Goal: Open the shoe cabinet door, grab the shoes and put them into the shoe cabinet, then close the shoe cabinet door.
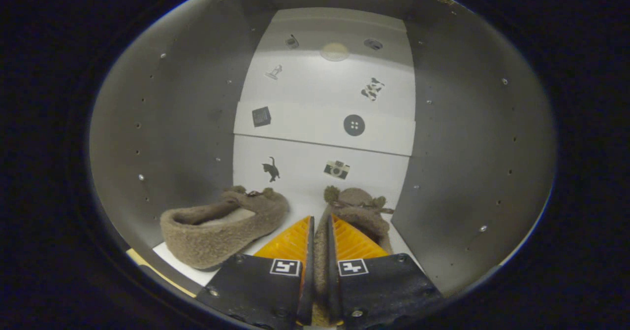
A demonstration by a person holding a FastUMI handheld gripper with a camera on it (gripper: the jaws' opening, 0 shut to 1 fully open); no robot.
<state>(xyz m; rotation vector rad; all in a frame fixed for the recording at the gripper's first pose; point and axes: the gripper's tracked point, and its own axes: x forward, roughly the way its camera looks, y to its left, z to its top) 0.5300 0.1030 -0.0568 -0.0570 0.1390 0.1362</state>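
Holding the second shoe [355, 212] pinched by its side wall, the gripper [320, 251] has its fingers nearly together, and the toe points straight ahead into the shoe cabinet [162, 138]. First shoe [224, 229] sits just left of it, so letting go looks next.

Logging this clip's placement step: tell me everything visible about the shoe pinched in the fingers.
The held shoe is a tan, fuzzy, fleece-like slipper with small pom-poms and a cord at its toe. It sits inside the cabinet, toe toward the back panel, on the white cabinet floor. Its edge runs between the gripper's fingers, which are closed on that strip of fleece. The second slipper lies beside it, apart, opening showing.
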